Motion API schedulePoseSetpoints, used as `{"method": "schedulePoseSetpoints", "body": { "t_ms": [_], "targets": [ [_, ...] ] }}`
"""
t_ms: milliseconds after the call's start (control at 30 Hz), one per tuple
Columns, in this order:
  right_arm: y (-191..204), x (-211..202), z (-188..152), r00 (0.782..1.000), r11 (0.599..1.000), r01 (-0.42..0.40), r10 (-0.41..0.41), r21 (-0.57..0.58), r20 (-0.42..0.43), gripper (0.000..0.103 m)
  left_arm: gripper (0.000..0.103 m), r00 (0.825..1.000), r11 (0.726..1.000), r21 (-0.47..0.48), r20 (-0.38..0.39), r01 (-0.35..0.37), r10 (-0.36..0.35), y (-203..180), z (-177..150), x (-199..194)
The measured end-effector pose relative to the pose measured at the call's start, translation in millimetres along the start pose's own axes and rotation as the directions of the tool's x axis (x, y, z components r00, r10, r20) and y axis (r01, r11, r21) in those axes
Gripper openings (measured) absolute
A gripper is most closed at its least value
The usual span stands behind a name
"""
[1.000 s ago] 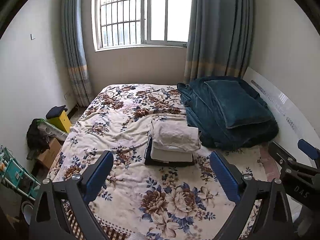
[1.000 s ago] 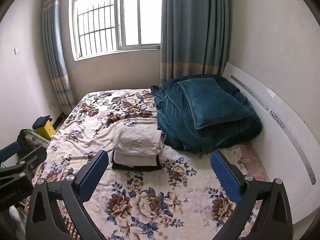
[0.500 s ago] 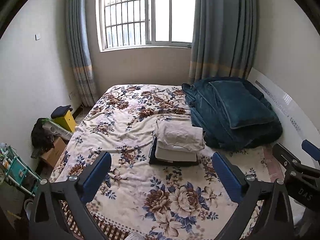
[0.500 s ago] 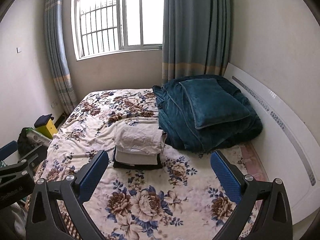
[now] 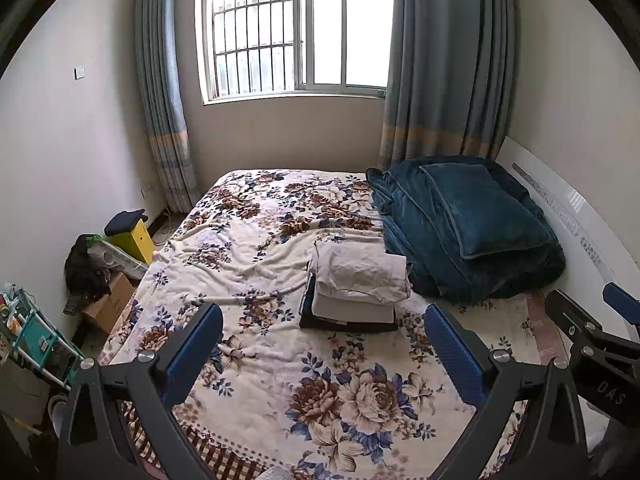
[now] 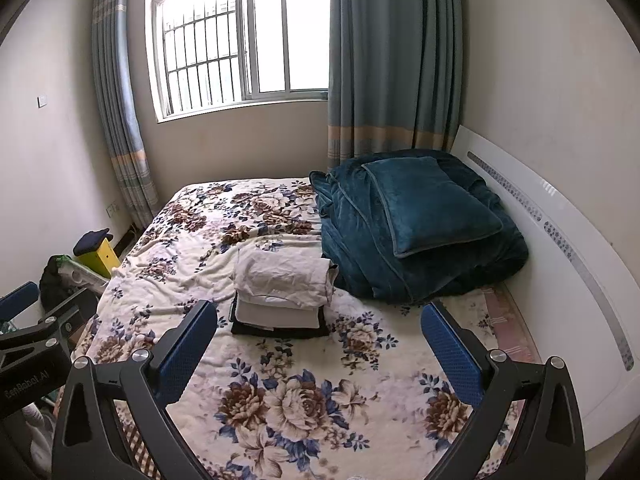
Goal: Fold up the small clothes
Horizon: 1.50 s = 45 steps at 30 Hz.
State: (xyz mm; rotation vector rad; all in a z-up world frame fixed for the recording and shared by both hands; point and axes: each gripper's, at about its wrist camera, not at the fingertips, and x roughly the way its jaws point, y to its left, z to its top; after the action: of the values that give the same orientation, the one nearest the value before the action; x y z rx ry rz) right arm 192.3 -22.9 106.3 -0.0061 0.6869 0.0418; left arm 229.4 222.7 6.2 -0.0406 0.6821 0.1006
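The left gripper (image 5: 324, 344) is held above the near edge of the bed with its blue-padded fingers (image 5: 196, 342) spread wide and nothing between them. The right gripper (image 6: 320, 340) is beside it, likewise spread wide and empty, its blue pads (image 6: 448, 348) hanging over the floral bedspread (image 6: 288, 396).

Past both grippers, around the middle of the bed, sits the stack of folded clothes (image 5: 356, 288): a creased off-white piece on top, a paler folded piece under it, and a dark garment at the bottom, lying flat on the bedspread. Neither gripper touches the stack.

Just beside the stack, toward the head of the bed, a folded teal blanket (image 5: 432, 248) lies heaped with a teal pillow (image 5: 480, 208) resting on it, against the white headboard (image 6: 560, 240). At the far edge of the bed stands the wall with a barred window (image 5: 296, 28) flanked by blue-grey curtains (image 6: 392, 60). On the floor off the foot side stand a yellow stool (image 5: 136, 236), a cardboard box (image 5: 112, 304) and a dark bag (image 5: 84, 268).
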Motion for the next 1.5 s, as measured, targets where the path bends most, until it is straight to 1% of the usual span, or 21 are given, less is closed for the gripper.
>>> {"method": "schedulePoseSetpoints", "body": {
  "t_ms": [800, 1033, 1500],
  "targets": [
    [2, -5, -13, 1.000, 1.000, 0.004, -0.004, 0.007, 0.000, 0.103, 0.103, 1.000, 1.000, 0.000, -0.006, -0.014, 0.014, -1, -8, -12],
    [-1, -8, -15, 1.000, 1.000, 0.003, -0.004, 0.016, 0.012, 0.103, 0.103, 1.000, 1.000, 0.003, 0.003, -0.011, 0.011, -1, -6, -17],
    [1, -9, -15, 1.000, 1.000, 0.009, -0.009, 0.012, 0.014, 0.103, 0.103, 1.000, 1.000, 0.003, -0.004, -0.003, 0.003, -2, -6, -16]
  ]
}}
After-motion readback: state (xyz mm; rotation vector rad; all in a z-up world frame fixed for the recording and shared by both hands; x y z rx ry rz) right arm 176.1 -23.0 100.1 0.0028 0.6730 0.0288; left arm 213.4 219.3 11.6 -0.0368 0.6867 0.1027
